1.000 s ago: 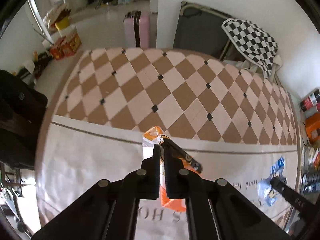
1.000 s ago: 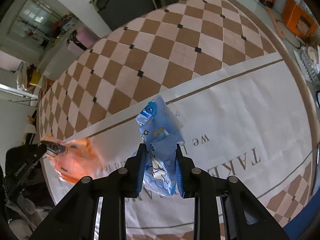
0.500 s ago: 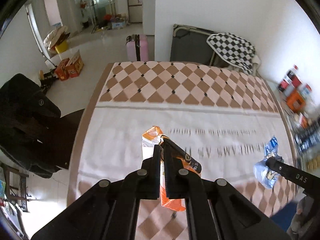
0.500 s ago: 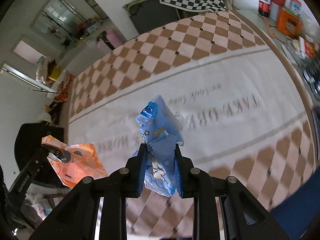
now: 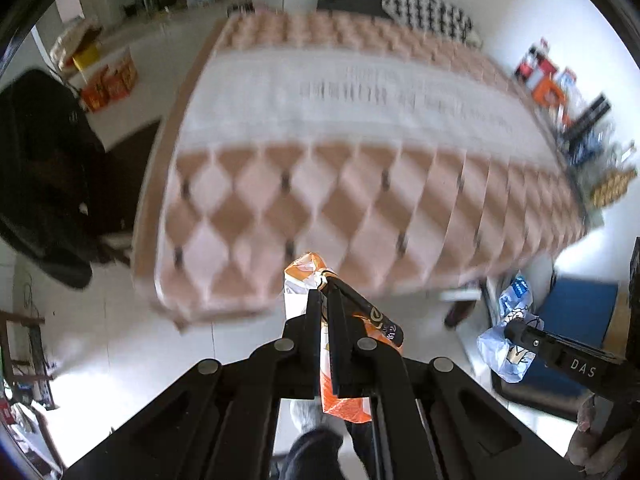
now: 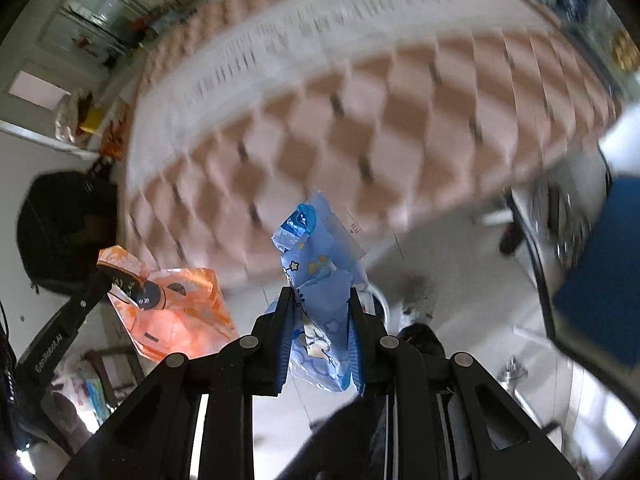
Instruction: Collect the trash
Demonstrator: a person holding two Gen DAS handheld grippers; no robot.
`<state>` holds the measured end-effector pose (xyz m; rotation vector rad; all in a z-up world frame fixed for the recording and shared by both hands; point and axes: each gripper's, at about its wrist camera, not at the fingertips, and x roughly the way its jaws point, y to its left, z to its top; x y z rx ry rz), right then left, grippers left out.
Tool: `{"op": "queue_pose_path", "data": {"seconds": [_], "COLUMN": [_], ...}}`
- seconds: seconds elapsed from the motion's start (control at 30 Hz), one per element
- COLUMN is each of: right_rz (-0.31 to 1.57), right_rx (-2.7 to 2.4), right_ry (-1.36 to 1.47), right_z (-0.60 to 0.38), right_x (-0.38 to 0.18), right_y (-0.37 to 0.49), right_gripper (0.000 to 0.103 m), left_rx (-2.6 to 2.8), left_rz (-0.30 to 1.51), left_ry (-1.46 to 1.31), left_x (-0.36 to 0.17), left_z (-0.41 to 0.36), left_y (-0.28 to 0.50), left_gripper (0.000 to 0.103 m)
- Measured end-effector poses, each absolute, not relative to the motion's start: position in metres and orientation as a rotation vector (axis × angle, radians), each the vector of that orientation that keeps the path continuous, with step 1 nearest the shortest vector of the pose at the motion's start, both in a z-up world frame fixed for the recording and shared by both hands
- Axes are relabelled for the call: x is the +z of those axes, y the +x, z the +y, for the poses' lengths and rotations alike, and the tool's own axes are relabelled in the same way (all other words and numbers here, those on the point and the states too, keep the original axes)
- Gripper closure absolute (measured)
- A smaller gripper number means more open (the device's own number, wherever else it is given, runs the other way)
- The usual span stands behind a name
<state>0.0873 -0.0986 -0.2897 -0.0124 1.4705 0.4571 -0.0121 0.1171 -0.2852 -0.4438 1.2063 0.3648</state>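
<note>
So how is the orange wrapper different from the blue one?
The orange wrapper hangs in the left hand-held gripper; the blue wrapper sits in the right hand-held gripper. The orange wrapper is pinched thin and flat, the blue wrapper bunched thicker. Both are crumpled, shiny, and off the table.

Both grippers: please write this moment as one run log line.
left gripper: shut on orange wrapper | right gripper: shut on blue wrapper | both past table edge, above floor

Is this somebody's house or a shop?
Most likely a home, a lived-in room: a table with a checkered tablecloth, boxes on a tiled floor by the doorway, and bottles and packets on a cluttered shelf by the wall.
</note>
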Motion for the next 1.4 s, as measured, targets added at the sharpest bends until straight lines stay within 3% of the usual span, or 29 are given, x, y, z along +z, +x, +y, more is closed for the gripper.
{"op": "queue_pose_path", "data": {"seconds": [0.2, 0.53, 0.7, 0.77, 0.87, 0.93, 0.97, 1.0, 1.2, 1.4], "right_rz": [1.616, 1.737, 1.799, 1.816, 1.808, 1.805, 1.798, 1.792, 1.702, 1.606], "right_rx": [0.453, 0.459, 0.487, 0.511, 0.539, 0.564, 0.569, 0.582, 0.581, 0.536], "right_ry": [-0.055, -0.071, -0.061, -0.075, -0.090, -0.100, -0.106, -0.113, -0.229, -0.336], "right_z": [-0.114, -0.110, -0.098, -0.093, -0.086, -0.082, -0.080, -0.078, -0.078, -0.093], "right_x": [-0.398, -0.643, -0.724, -0.745, -0.753, -0.750, -0.747, -0.742, -0.690, -0.601], "right_y": [0.041, 0.031, 0.030, 0.024, 0.021, 0.018, 0.018, 0.017, 0.015, 0.011], "right_gripper": [0.078, 0.078, 0.076, 0.071, 0.046, 0.022, 0.015, 0.006, 0.002, 0.001], "left_rx": [0.346, 0.365, 0.356, 0.368, 0.374, 0.385, 0.397, 0.404, 0.471, 0.530], "left_rz": [1.336, 1.531, 1.572, 1.569, 1.568, 1.563, 1.557, 1.548, 1.523, 1.489], "left_ry": [-0.530, -0.694, -0.764, -0.792, -0.802, -0.801, -0.797, -0.794, -0.698, -0.579], "left_x": [-0.384, -0.634, -0.703, -0.713, -0.714, -0.709, -0.705, -0.701, -0.655, -0.573], "left_z": [0.102, 0.103, 0.102, 0.104, 0.107, 0.107, 0.107, 0.109, 0.112, 0.092], "left_y": [-0.046, -0.049, -0.053, -0.057, -0.067, -0.074, -0.077, -0.081, -0.098, -0.112], "left_gripper": [0.102, 0.101, 0.098, 0.097, 0.096, 0.069, 0.023, 0.001, 0.001, 0.001]}}
